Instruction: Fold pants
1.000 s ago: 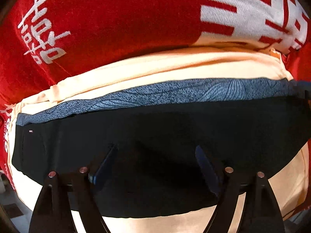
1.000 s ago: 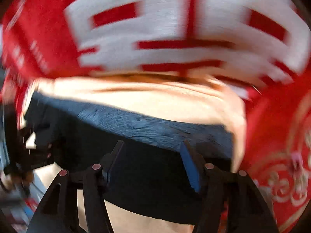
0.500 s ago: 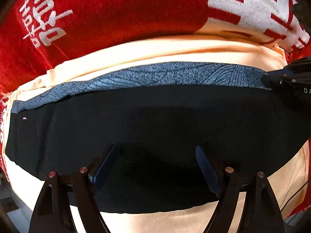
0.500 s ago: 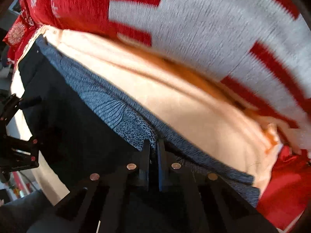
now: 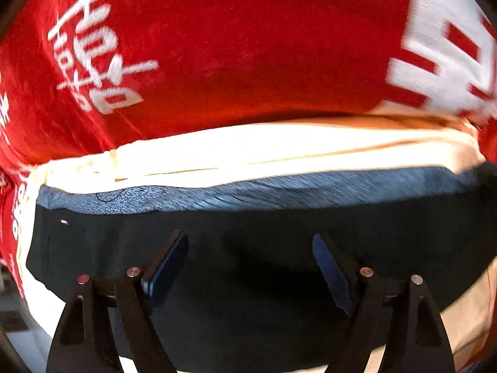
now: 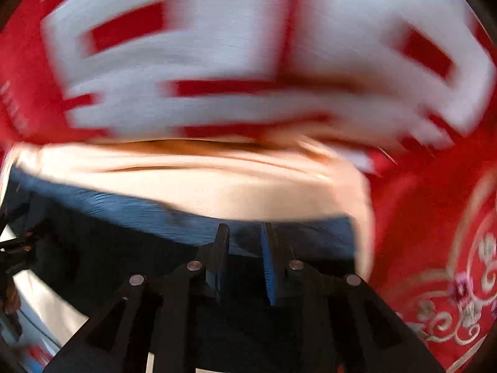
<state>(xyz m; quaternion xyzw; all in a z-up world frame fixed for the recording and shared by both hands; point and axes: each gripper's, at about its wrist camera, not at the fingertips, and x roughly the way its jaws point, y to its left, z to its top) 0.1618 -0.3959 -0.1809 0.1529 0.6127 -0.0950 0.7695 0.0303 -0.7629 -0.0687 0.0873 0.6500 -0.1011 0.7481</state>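
Observation:
The black pants (image 5: 264,248) lie folded in a wide band, with a grey-blue patterned strip (image 5: 248,192) along the far edge, on a pale peach cloth (image 5: 248,152). My left gripper (image 5: 250,248) is open above the black fabric, its jaws wide apart and empty. In the blurred right wrist view the pants (image 6: 108,248) fill the lower left. My right gripper (image 6: 245,236) hovers at the patterned strip (image 6: 139,214) with a narrow gap between its jaws and nothing visibly held.
A red blanket with white characters (image 5: 233,46) covers the surface beyond the peach cloth. It shows in the right wrist view (image 6: 202,46) too, with gold floral embroidery (image 6: 466,295) at the right. The left gripper's frame (image 6: 15,255) shows at the left edge.
The right gripper, shut half a second ago at the patterned strip, has parted its jaws slightly and swung round. The left gripper's view has shifted left; it stays open.

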